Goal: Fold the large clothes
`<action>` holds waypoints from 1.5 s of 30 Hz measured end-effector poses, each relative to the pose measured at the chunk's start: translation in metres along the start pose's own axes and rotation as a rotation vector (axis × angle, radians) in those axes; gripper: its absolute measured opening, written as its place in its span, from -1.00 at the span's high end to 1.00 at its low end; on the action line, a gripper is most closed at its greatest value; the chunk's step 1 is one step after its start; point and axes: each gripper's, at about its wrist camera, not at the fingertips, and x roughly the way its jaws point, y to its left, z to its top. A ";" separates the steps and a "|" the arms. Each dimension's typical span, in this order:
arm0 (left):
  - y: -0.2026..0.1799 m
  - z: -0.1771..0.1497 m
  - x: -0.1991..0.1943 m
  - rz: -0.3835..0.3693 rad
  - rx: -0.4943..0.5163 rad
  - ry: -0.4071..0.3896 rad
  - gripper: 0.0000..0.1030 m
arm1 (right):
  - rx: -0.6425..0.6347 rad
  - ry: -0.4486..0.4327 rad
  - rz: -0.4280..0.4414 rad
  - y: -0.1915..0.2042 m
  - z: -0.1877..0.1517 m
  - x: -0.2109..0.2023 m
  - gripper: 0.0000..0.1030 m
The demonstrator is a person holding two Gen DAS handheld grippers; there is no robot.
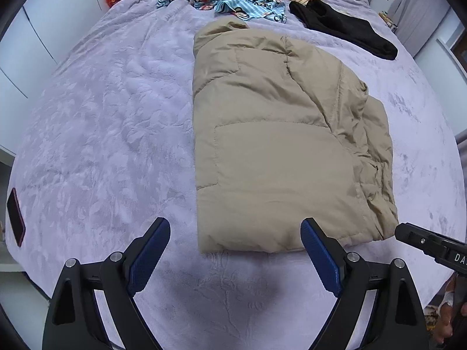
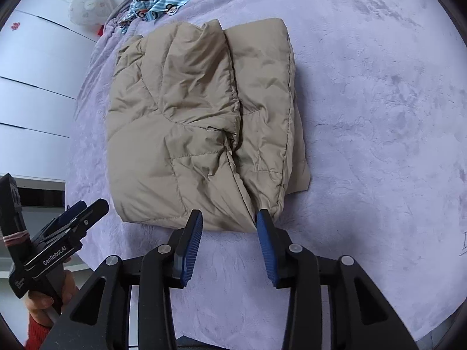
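the folded tan puffer jacket [image 1: 271, 145] lies on the lilac bed [image 1: 102, 131]. at the jacket's near edge the left hand-held gripper [image 1: 235, 233] hangs with jaws wide, holding nothing. the right hand-held gripper [image 2: 229, 218] is partly spread at the jacket's near hem, pads not pressing it.

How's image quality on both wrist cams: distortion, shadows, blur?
Left wrist: heavy fisheye bowing with dark corner vignette; soft even light; faint shadow on the bedspread under the left tongs; sharp. Right wrist: same bowing; beige jacket crisp, creases shaded; no glare.
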 end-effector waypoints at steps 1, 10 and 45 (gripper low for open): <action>-0.002 0.000 -0.003 0.000 -0.002 -0.006 -0.92 | -0.004 0.000 0.003 -0.002 -0.001 -0.003 0.17; -0.025 -0.011 -0.028 0.004 0.000 -0.029 -0.98 | 0.006 0.006 0.026 -0.017 -0.014 -0.026 0.13; 0.007 0.002 -0.097 0.069 0.027 -0.117 -0.98 | -0.078 -0.262 -0.131 0.067 -0.016 -0.084 -0.62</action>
